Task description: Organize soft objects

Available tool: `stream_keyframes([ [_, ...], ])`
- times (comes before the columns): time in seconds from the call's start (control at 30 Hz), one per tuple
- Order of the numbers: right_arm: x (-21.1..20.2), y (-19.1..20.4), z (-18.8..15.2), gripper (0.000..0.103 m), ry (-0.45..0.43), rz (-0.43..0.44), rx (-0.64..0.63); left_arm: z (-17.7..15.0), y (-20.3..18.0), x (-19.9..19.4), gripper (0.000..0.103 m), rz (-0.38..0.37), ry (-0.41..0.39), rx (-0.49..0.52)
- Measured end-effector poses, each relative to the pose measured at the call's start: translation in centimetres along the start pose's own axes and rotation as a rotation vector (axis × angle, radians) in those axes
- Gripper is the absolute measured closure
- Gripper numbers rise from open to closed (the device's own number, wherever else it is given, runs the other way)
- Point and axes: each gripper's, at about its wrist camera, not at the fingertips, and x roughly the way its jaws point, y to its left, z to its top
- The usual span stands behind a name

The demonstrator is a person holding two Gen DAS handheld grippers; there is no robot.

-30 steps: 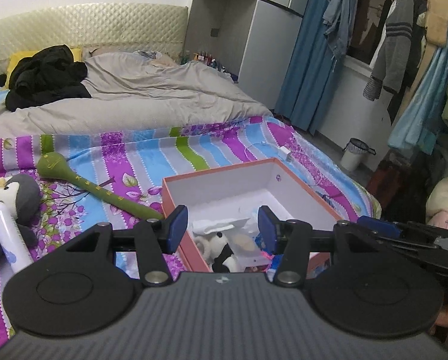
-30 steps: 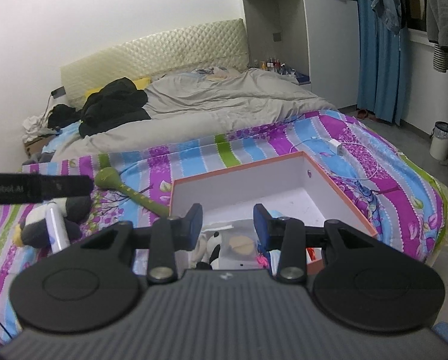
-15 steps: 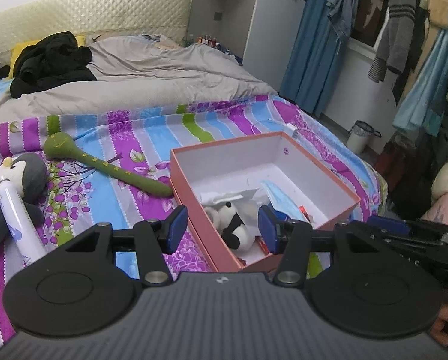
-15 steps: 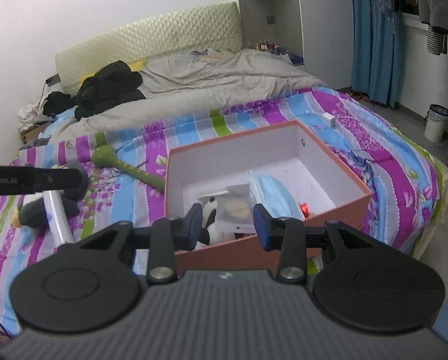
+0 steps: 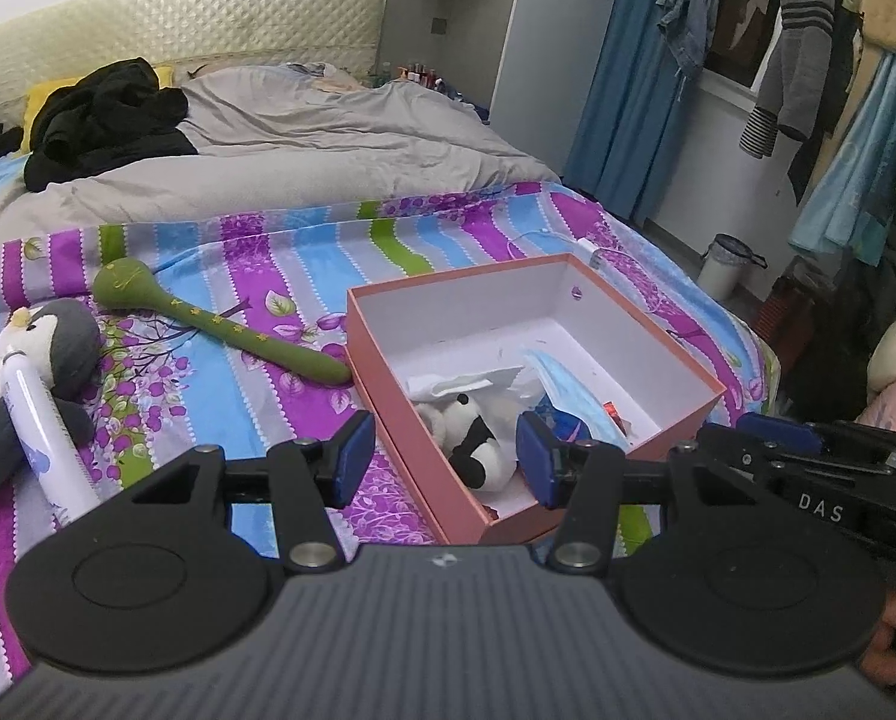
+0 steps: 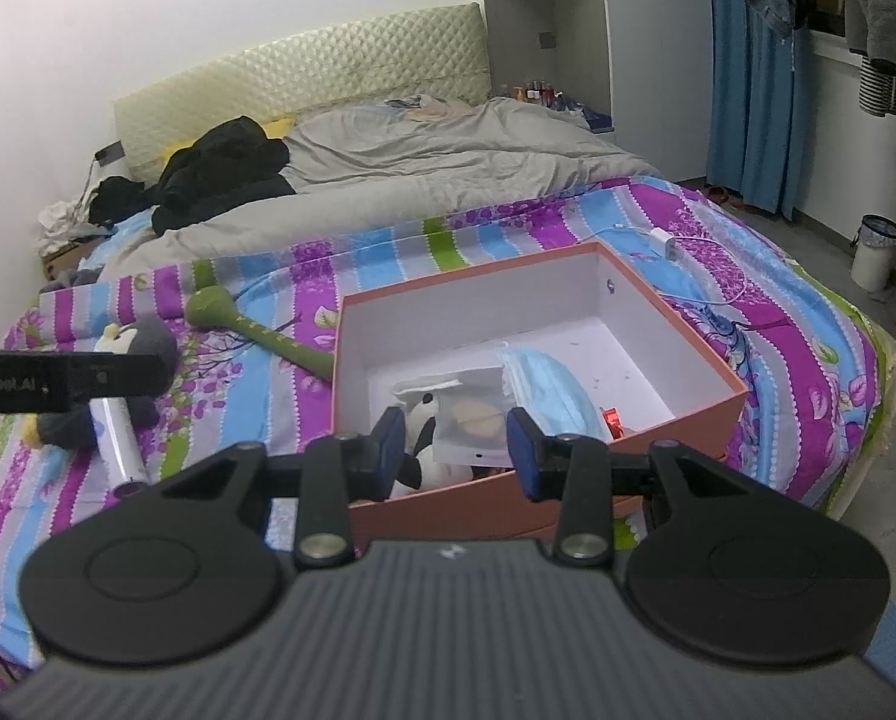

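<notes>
Black-white plush panda (image 5: 475, 450) in orange box (image 5: 387, 372)

Ahead of the left claw (image 5: 444, 461), a box (image 5: 387, 360) is sitting on the bed (image 5: 267, 252), holding a panda (image 5: 478, 444) nearest the claw and a mask (image 5: 559, 381) right of it. Left of the box a snake (image 5: 219, 324) is lying, and farther left a penguin (image 5: 57, 342) with a bottle (image 5: 45, 426) leaning across it.
</notes>
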Motion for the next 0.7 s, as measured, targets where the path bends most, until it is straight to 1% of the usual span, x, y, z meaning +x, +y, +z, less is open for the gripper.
stream_keyframes([
  [0.4,0.11,-0.22,-0.07,0.063,0.004,-0.007,0.008,-0.19,-0.05,0.05,0.039,0.005,-0.005,0.002],
  [0.43,0.12,-0.33,-0.06,0.063,0.006,-0.006,0.01,-0.23,-0.02,0.09,0.034,0.004,-0.004,0.0],
  [0.47,0.09,-0.3,-0.09,0.063,0.008,-0.005,0.012,-0.25,-0.02,0.15,0.024,0.0,-0.003,-0.003],
  [0.5,0.1,-0.41,-0.07,0.06,0.01,-0.007,0.013,-0.28,-0.01,0.11,0.019,-0.003,-0.002,-0.004],
  [0.53,0.08,-0.44,-0.06,0.049,0.009,-0.01,0.013,-0.31,-0.04,0.13,0.01,-0.005,-0.003,-0.001],
  [0.57,0.05,-0.39,-0.05,0.041,0.006,-0.015,0.014,-0.33,-0.1,0.16,0.006,-0.003,-0.006,0.003],
  [0.6,-0.02,-0.5,-0.07,0.026,-0.001,-0.021,0.017,-0.37,-0.25,0.18,0.005,0.002,-0.01,0.009],
  [0.63,-0.06,-0.61,-0.13,0.017,-0.008,-0.027,0.02,-0.43,-0.41,0.16,0.003,0.006,-0.014,0.014],
  [0.7,-0.06,-0.73,-0.19,0.016,-0.01,-0.034,0.023,-0.55,-0.49,0.22,0.0,0.008,-0.019,0.01],
])
